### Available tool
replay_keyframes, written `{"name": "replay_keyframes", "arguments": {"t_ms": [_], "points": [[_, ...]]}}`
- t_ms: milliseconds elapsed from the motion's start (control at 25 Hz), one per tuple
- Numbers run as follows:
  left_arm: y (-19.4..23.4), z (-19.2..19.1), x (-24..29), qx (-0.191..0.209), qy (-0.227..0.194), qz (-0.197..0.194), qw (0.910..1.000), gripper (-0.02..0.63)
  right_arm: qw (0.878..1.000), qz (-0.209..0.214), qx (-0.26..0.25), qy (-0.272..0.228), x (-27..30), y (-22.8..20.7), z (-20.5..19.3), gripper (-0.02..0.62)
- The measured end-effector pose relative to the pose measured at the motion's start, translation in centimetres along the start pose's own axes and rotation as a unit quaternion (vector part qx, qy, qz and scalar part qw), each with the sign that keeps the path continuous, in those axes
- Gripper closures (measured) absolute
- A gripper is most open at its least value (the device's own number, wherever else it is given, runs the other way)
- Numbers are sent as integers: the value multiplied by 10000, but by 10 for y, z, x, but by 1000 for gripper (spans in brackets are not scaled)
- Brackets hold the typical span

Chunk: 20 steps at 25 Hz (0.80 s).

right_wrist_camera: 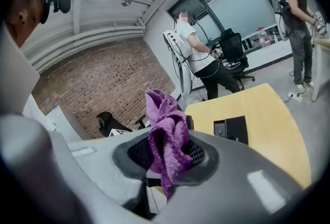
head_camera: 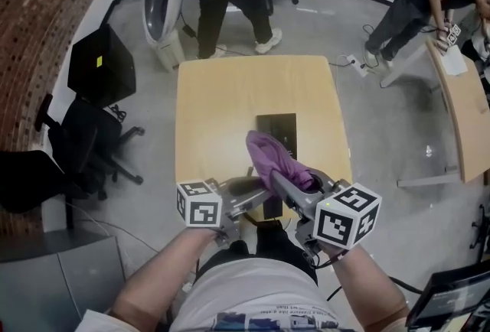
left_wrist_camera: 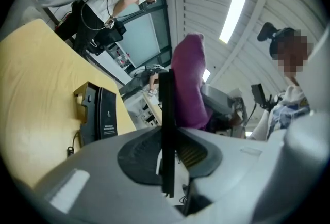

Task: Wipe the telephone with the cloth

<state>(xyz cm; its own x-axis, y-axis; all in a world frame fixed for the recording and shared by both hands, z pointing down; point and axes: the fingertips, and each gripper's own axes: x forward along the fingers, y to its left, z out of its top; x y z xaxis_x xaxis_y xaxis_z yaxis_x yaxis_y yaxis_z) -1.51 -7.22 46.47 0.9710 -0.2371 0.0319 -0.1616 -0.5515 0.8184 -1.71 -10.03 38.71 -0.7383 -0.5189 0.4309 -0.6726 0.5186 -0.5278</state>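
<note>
Jaws: right gripper [right_wrist_camera: 166, 158] clenched on purple cloth [right_wrist_camera: 164, 120]; left gripper [left_wrist_camera: 167, 153] clamped on thin black slab [left_wrist_camera: 166, 109], likely handset. Telephone [head_camera: 276, 131] at twelve o'clock. Risk: bunched cloth slipping free mid-wipe.

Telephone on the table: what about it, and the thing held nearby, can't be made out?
Telephone: buttons and print too small in all views; in the head view the cloth hides its near end.
Black slab in the left hand-held gripper: edge-on in the left gripper view; what it is stays unclear.
</note>
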Motion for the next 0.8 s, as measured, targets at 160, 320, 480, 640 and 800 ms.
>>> {"name": "replay_keyframes", "arguments": {"t_ms": [160, 320, 480, 640, 800], "points": [[3, 5, -7, -166, -169, -6, 9997, 520, 9997, -4, 210, 117, -2, -2, -17, 511], [8, 18, -13, -234, -415, -17, 9989, 521, 9992, 19, 292, 275, -6, 0, -36, 511], [12, 31, -18, -288, -632, -28, 9976, 521, 9985, 11, 302, 452, -10, -1, -57, 511], [12, 44, -23, -363, -799, -49, 9961, 520, 9972, -25, 349, 654, -16, -3, -78, 511], [10, 50, -28, -377, -873, -81, 9954, 521, 9957, -83, 184, 909, -25, -5, -97, 511]]}}
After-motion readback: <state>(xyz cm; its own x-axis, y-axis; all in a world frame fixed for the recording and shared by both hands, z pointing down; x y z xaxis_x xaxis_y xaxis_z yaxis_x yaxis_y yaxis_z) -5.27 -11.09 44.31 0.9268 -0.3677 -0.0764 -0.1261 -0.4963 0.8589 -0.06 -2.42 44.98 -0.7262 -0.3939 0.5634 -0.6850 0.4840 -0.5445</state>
